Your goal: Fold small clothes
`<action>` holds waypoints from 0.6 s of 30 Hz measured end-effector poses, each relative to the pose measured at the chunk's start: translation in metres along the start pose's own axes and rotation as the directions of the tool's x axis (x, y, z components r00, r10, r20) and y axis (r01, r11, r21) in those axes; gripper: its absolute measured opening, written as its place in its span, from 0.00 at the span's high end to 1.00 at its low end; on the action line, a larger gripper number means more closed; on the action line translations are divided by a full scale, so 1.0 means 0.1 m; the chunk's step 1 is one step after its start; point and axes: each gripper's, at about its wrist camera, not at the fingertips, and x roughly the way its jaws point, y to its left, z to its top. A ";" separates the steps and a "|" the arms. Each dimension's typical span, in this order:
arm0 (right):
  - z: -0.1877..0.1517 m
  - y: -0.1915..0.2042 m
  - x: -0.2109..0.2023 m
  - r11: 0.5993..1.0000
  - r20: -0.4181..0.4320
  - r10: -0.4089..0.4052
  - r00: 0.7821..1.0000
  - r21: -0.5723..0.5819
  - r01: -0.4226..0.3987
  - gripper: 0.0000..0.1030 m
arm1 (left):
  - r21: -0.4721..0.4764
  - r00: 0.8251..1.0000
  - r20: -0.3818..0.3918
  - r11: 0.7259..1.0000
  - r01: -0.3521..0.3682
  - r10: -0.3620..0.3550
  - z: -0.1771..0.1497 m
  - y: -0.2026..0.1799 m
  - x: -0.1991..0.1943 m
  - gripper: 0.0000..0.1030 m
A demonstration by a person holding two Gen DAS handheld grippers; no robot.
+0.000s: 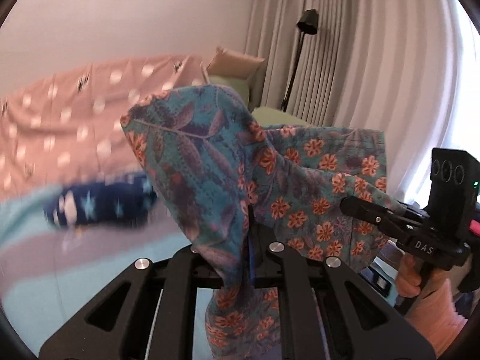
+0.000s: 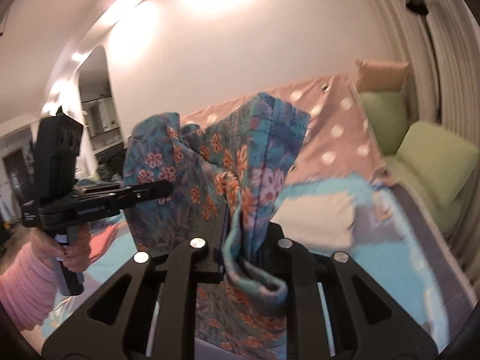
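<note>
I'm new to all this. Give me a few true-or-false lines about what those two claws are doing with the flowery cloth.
1. Both claws grip the floral garment. True: left claw and right claw are each shut on it.
2. The garment lies flat on the bed. False: it hangs lifted above the bed.
3. A dark blue starred item lies on the bed. True.
4. The curtain is black. False: it is pale.

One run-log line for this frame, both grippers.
left gripper: shut on floral garment | right gripper: shut on floral garment | garment hangs between them above bed
</note>
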 end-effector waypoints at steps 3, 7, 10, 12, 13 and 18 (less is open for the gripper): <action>0.32 -0.20 0.14 0.999 0.024 -0.038 0.999 0.015 0.037 0.85 | 0.020 1.000 0.014 1.000 -0.017 0.017 0.36 -0.07 0.16 0.90; 0.65 -0.49 0.46 0.997 0.034 -0.074 0.997 0.041 0.072 0.85 | 0.047 0.998 0.014 0.997 -0.055 0.054 0.85 -0.09 0.51 0.90; 0.79 -0.70 0.78 0.993 0.017 -0.089 0.996 0.074 0.088 0.85 | 0.070 0.997 0.004 0.994 -0.083 0.083 1.11 -0.05 0.81 0.90; 0.86 -0.85 1.11 0.990 -0.003 -0.118 0.993 0.081 0.118 0.85 | 0.082 0.994 -0.002 0.991 -0.105 0.105 1.21 -0.02 0.97 0.90; 0.89 -0.90 1.25 0.987 -0.014 -0.134 0.991 0.082 0.135 0.85 | 0.089 0.992 -0.009 0.988 -0.123 0.124 1.27 0.01 1.10 0.90; 0.67 -1.48 2.39 0.862 -0.231 -0.454 0.860 0.130 0.490 0.35 | 0.129 0.912 0.017 0.903 -0.409 0.411 1.40 0.37 2.10 0.15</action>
